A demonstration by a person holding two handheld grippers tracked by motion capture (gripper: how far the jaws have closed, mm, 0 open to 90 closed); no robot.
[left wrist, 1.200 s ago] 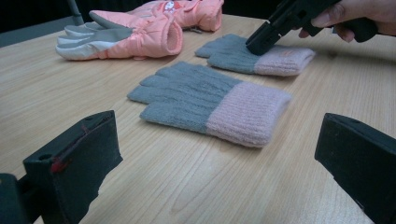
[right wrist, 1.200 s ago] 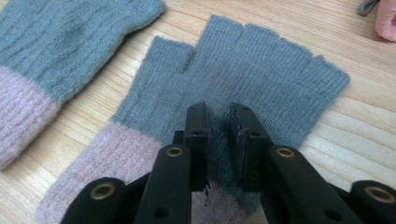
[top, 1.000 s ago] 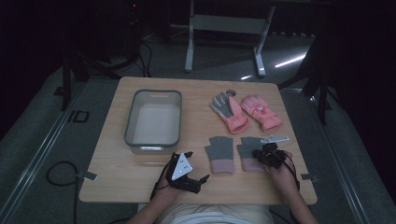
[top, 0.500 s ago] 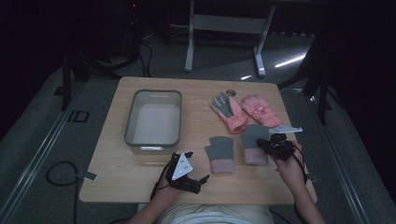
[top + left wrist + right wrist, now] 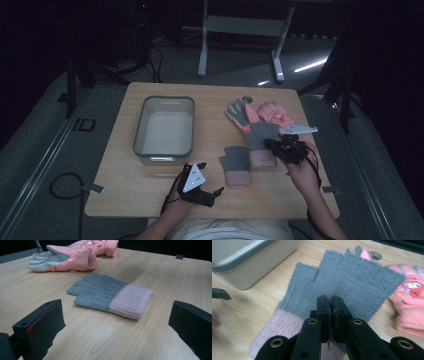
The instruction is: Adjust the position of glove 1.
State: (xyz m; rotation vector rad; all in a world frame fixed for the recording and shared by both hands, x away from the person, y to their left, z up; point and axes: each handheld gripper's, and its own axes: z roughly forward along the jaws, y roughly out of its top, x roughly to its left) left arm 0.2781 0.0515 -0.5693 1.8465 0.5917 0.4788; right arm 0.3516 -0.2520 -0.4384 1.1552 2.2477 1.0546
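Hanging grey pink-cuffed glove (image 5: 352, 282) in tongs (image 5: 330, 315).

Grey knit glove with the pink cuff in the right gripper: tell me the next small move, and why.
Probably carry the grey knit glove with the pink cuff leftward toward the grey-rimmed plastic bin: the right gripper is shut on it, and the bin looks empty.

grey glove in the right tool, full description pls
Knitted grey glove with a pink ribbed cuff and short open fingers. The right tool is shut on it near the cuff, pinching the fabric. In the high view it lies near the orange gloves, beside its twin that lies flat on the table.
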